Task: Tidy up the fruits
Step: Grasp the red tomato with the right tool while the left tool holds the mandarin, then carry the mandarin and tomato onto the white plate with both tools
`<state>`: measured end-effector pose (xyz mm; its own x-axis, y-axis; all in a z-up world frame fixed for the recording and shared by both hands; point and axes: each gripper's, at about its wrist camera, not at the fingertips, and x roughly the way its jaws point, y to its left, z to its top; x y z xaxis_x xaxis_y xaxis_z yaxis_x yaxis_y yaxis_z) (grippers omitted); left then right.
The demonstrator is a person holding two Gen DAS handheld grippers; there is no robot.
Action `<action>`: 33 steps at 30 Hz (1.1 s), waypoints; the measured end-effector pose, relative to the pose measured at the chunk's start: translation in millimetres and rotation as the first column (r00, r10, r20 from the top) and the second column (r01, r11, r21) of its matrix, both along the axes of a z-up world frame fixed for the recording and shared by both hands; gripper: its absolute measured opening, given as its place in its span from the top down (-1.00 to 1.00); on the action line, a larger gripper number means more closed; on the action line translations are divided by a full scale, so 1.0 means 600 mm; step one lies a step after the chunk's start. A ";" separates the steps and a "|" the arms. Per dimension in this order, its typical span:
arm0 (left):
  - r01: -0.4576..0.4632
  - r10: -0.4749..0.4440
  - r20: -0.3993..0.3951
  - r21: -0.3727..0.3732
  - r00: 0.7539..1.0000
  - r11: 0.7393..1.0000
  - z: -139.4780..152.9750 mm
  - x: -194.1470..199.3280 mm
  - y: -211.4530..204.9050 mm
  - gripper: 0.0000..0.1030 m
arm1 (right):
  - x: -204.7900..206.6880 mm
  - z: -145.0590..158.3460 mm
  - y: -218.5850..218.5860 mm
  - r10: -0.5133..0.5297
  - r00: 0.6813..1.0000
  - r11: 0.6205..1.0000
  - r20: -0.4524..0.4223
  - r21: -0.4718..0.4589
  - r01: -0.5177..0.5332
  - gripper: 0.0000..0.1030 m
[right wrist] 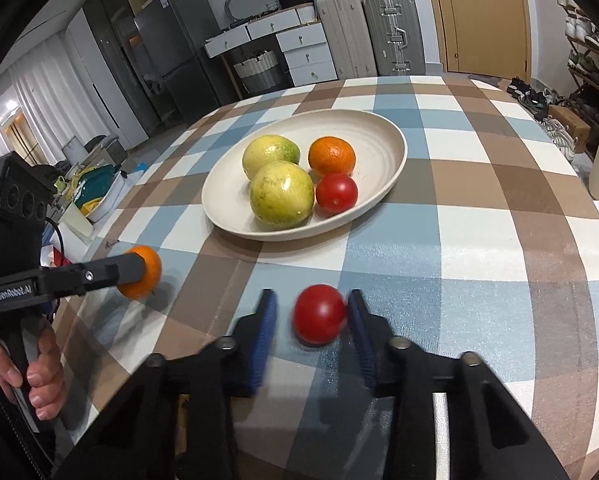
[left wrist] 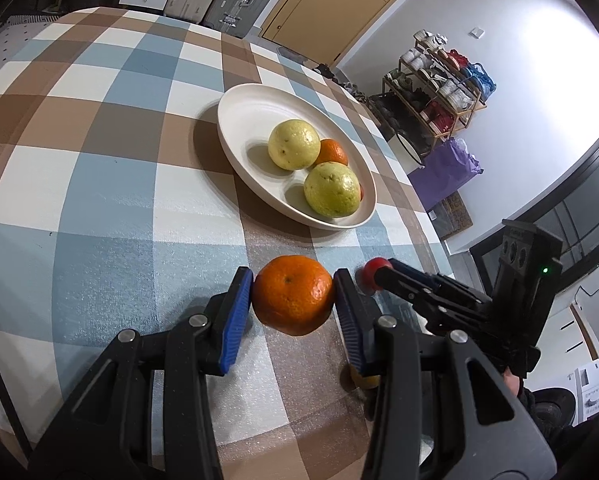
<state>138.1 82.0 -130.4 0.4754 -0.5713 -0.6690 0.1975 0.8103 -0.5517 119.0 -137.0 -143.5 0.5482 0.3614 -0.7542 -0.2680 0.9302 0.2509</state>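
Observation:
My left gripper is shut on an orange mandarin, held just above the checked tablecloth; it also shows in the right wrist view. My right gripper is open around a red tomato on the table; the tomato touches the right pad, with a gap to the left pad. In the left wrist view this tomato shows at the right gripper's tip. A cream plate holds two yellow-green fruits, a mandarin and a tomato.
The plate sits mid-table beyond both grippers. A small yellow item lies partly hidden under my left gripper's right finger. The table's right edge drops off toward a shoe rack and purple bag.

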 end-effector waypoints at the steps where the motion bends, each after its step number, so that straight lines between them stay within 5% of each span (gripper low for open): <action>1: -0.002 0.002 0.002 0.000 1.000 1.000 0.001 0.001 0.001 0.25 | 0.000 -0.001 0.001 0.005 1.000 1.000 0.001 -0.003 -0.005 0.46; 17: -0.006 0.006 0.026 0.008 1.000 1.000 0.023 0.005 -0.002 0.25 | -0.005 0.023 0.000 0.011 0.998 1.000 0.066 0.028 -0.013 0.48; 33: -0.016 0.013 0.038 0.070 0.999 0.997 0.076 0.070 -0.017 0.25 | 0.041 0.107 -0.010 0.022 0.990 0.990 0.137 0.133 -0.041 0.48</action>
